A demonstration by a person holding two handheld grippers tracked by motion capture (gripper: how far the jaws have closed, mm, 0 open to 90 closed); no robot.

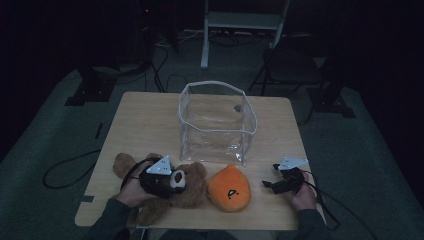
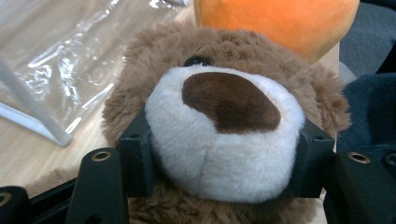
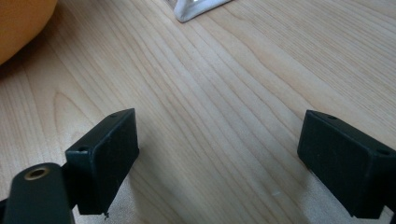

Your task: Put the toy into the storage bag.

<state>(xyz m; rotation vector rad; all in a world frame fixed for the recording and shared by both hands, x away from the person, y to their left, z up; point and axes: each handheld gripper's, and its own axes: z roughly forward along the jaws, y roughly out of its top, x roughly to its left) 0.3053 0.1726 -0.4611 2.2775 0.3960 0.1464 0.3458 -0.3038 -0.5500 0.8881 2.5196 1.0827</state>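
Note:
A brown teddy bear [image 1: 192, 190] lies on its back near the front left of the wooden table [image 1: 145, 125]. My left gripper [image 1: 175, 181] is shut on its white muzzle [image 2: 224, 140], and the black pads [image 2: 135, 158] press into the plush from both sides. Just right of the bear sits an orange plush toy [image 1: 229, 189] with a black mark on it; its edge [image 2: 275, 23] also rises behind the bear's head. My right gripper [image 1: 268, 183] rests low at the front right, jaws wide open over bare wood [image 3: 219, 149] with nothing between them.
A clear plastic bag [image 1: 217, 122] with white trim stands open at the table's middle, behind the toys; its corner [image 3: 196, 9] lies ahead of the right gripper. Beyond the table, on the dark floor, are a folding chair [image 1: 290, 65], a metal stand [image 1: 240, 22] and cables.

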